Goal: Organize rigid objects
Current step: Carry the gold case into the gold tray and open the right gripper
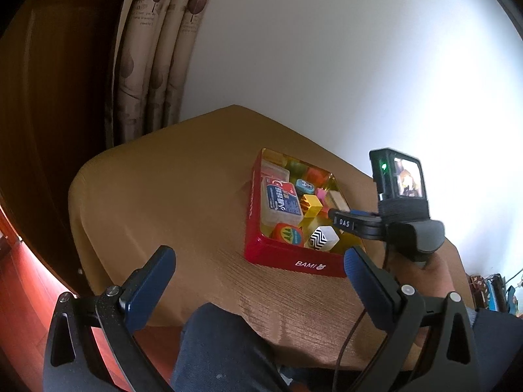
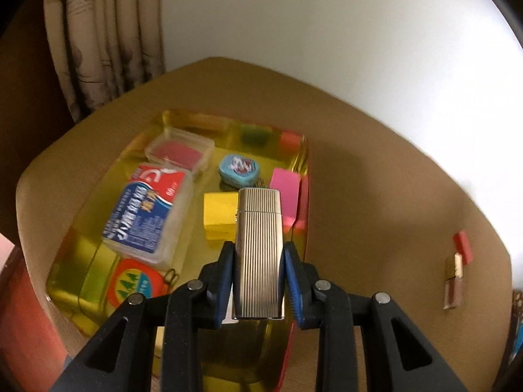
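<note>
1. Right claw point(image 2: 259, 276): blue pads pressed onto both long sides of a ribbed silver lighter point(image 2: 259, 248), pinching it. The lighter stood lengthwise between the pads, its cap end pointing away from the camera, above the inside of the red tin point(image 2: 304, 202). Whether it touched anything below could not be told.
2. Left claw point(image 1: 258, 269): spread wide, nothing between the pads, hanging over the near edge of the tan surface point(image 1: 183, 176), short of the tin.
3. Tin contents, right wrist view: blue-and-red labelled plastic case point(image 2: 148, 212) at left, clear small box with red inside point(image 2: 179, 152) behind it, yellow block point(image 2: 219, 215) just left of the lighter, pink block point(image 2: 285, 189) against the right wall, light-blue rounded piece point(image 2: 238, 167) further back, orange round piece with green trees point(image 2: 137, 282) near the front.
4. Only the right wrist view showed a small red piece point(image 2: 462, 247) and a slim clear-and-gold tube point(image 2: 453, 282) lying on the surface, well apart from the tin, to the right.
5. Only the left wrist view showed the tin's front wall with "BAMI" lettering, a black-and-white zigzag block point(image 1: 323, 237) inside near the front, the right claw's body reaching over the tin from the right, the hand point(image 1: 431, 272) holding it, and a knee in dark cloth point(image 1: 222, 343) at the surface's edge.
6. Curtain point(image 1: 157, 58) and white wall behind, in both views.
</note>
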`<act>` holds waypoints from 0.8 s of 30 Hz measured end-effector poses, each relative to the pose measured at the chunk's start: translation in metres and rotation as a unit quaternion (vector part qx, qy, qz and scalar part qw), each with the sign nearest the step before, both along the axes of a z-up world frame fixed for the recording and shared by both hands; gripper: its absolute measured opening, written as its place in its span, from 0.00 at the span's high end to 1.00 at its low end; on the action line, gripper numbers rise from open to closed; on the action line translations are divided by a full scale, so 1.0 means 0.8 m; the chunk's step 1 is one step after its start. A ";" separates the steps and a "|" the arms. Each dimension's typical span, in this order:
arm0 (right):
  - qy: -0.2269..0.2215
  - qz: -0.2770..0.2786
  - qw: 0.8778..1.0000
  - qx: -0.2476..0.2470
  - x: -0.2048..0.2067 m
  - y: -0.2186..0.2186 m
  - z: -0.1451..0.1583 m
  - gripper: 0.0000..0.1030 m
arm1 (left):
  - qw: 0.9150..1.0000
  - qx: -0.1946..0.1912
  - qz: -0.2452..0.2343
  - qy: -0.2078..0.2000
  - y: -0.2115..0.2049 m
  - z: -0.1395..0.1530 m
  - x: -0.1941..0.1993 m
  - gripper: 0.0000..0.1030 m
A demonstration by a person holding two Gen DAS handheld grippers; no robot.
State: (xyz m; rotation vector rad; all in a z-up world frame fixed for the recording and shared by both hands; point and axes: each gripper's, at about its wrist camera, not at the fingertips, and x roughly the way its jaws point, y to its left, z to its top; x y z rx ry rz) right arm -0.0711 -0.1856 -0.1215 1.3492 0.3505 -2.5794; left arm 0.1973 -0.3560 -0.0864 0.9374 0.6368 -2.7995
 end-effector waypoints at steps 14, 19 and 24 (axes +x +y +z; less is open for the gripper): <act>-0.021 0.000 1.000 0.013 0.010 -0.006 -0.021 0.69 | 1.000 0.008 0.000 -0.006 -0.002 -0.005 -0.003 0.01; -0.025 0.018 0.999 0.007 0.025 -0.005 -0.028 0.70 | 1.000 0.007 0.002 -0.004 0.000 -0.004 -0.001 0.01; -0.015 -0.029 0.999 0.015 0.014 0.004 -0.023 0.70 | 1.000 0.004 -0.001 -0.004 0.001 -0.005 -0.001 0.01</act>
